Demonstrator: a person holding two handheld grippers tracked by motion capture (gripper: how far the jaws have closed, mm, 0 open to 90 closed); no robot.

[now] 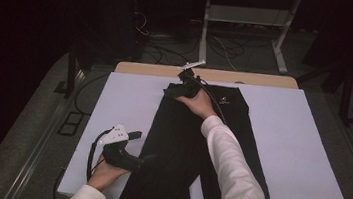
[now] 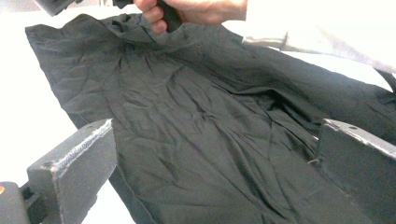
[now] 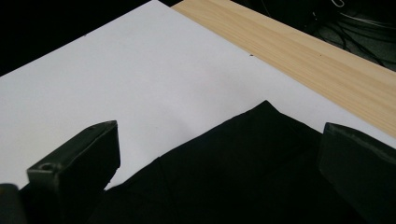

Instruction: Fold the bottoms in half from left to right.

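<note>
I see the black garment [image 1: 184, 145] lying lengthwise down the white sheet [image 1: 303, 159]; my left gripper [image 2: 215, 163] is spread wide over its near part (nothing pinched); right gripper [image 3: 219, 158] likewise gapes wide at the far corner, w/ cloth between the jaws, ungrasped.

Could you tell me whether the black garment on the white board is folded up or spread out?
Spread out: the black garment lies lengthwise and mostly flat on the white board, creased, its far end bunched.
</note>
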